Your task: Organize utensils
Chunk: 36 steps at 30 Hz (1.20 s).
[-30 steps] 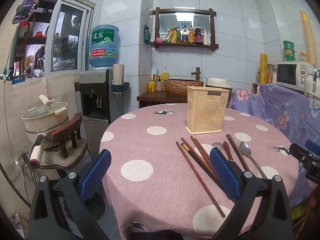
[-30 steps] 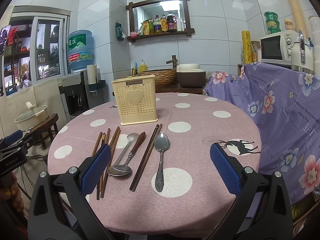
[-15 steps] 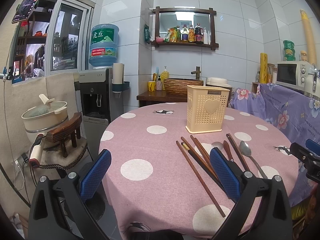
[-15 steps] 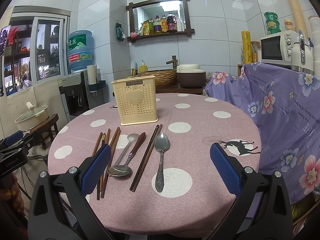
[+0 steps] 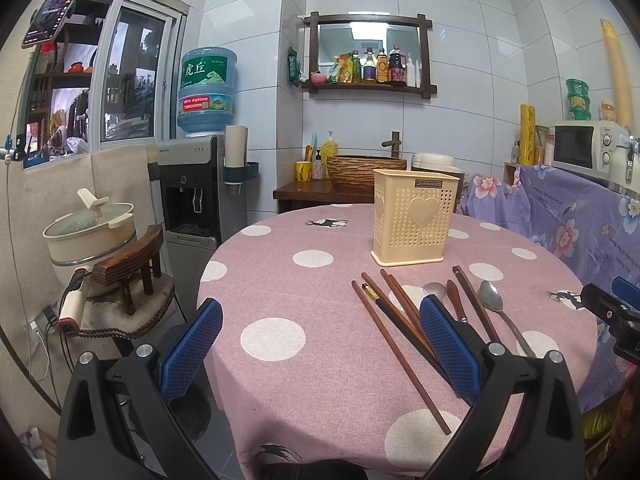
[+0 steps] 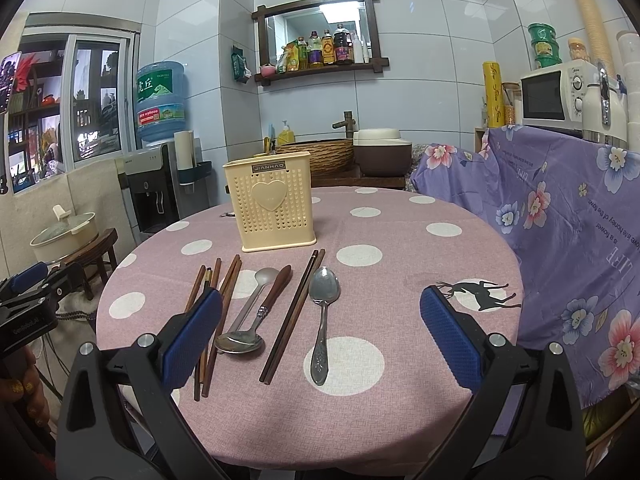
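Nothing's in the holder (image 6: 273, 204) yet, so all the risk is ahead of us. Going left to right in front of it: the loose chopsticks (image 6: 208, 312) lie fanned and overlapping just left of the holder's front, so if we pinch one we'll probably drag or roll its neighbours, maybe off the near edge of the table (image 6: 400, 420). They're thin and flat on the cloth too, so the pads could just skate over them. Next, straight in front of the holder, the two spoons (image 6: 250, 312) are crossed, one metal and one with a wooden handle; lifting either will likely flick the other. Then the dark chopstick pair (image 6: 294, 316), lying tight together, and right of that the lone metal spoon (image 6: 322, 320), the easiest grab we think. The holder looks light, so bumping its rim on the drop could tip it.

Pose-wise, our left gripper (image 5: 320, 344) hangs over the near left side of the table, well short of the holder, jaws spread wide with nothing in them. Our right gripper (image 6: 320, 336) sits low and level in front of the holder, also wide open and empty, straddling the utensils in view, not touching any.
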{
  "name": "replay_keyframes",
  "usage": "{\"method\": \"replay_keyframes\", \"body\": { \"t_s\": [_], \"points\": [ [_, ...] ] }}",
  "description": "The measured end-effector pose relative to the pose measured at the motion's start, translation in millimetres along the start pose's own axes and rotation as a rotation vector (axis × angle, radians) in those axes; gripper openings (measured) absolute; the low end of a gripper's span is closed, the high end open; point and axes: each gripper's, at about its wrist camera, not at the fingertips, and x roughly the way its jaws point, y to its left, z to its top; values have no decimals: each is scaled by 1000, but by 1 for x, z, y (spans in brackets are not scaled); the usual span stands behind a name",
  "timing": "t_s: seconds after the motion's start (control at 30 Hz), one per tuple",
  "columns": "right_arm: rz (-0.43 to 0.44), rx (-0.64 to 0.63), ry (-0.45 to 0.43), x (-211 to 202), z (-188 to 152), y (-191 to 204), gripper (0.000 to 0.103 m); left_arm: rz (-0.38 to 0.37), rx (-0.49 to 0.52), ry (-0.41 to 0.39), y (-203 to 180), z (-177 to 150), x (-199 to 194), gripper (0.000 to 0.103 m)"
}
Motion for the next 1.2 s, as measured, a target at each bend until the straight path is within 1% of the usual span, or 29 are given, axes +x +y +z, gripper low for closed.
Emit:
{"method": "replay_keyframes", "body": {
  "t_s": [0.73,0.83,0.93,1.07,1.13,1.2],
  "points": [
    [-4,2,8,3,-3,1,98,0,2,10,-1,-5,3,98],
    [-9,-1,14,6,-5,0,98,-1,4,21,0,-8,6,98],
    [-25,-2,38,14,-5,-5,98,-6,9,51,1,-10,13,98],
    [-41,18,81,28,-4,-19,98,-4,5,111,4,-11,26,98],
    [-50,20,118,40,-2,-26,98,12,21,145,4,-9,36,98],
    [-60,16,161,53,-2,-29,98,-6,38,189,3,-6,48,98]
  ]
}}
